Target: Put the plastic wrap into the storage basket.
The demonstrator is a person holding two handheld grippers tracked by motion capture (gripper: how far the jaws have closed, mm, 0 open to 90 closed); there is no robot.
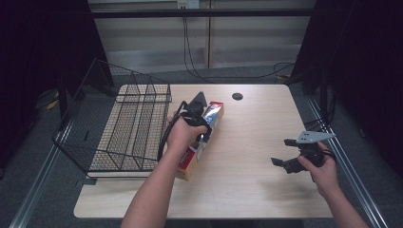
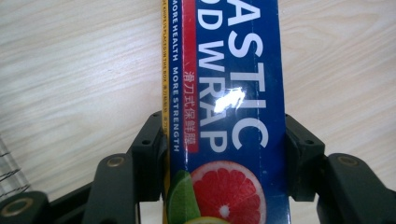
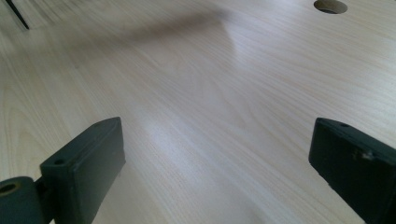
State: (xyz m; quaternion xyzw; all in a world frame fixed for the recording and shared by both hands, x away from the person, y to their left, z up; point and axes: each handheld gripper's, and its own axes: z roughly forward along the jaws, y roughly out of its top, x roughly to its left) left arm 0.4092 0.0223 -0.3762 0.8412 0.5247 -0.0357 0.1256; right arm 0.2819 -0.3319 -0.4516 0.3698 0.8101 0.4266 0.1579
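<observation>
A long blue and red box of plastic food wrap (image 1: 202, 140) is held a little above the wooden table (image 1: 256, 137), left of centre. My left gripper (image 1: 202, 134) is shut across its width. In the left gripper view the box (image 2: 229, 93) runs up the picture, with a grapefruit and lime picture at its near end, and both black pads (image 2: 148, 149) press on its long sides. My right gripper (image 1: 281, 152) rests low at the table's right side, jaws wide apart. Between its pads (image 3: 88, 168) lies bare tabletop.
A black wire basket (image 1: 128, 126) stands at the table's left side, right beside the box. A round cable hole (image 1: 237, 96) sits near the far edge; the same hole (image 3: 330, 6) shows at the top right of the right gripper view. Cables lie on the floor behind.
</observation>
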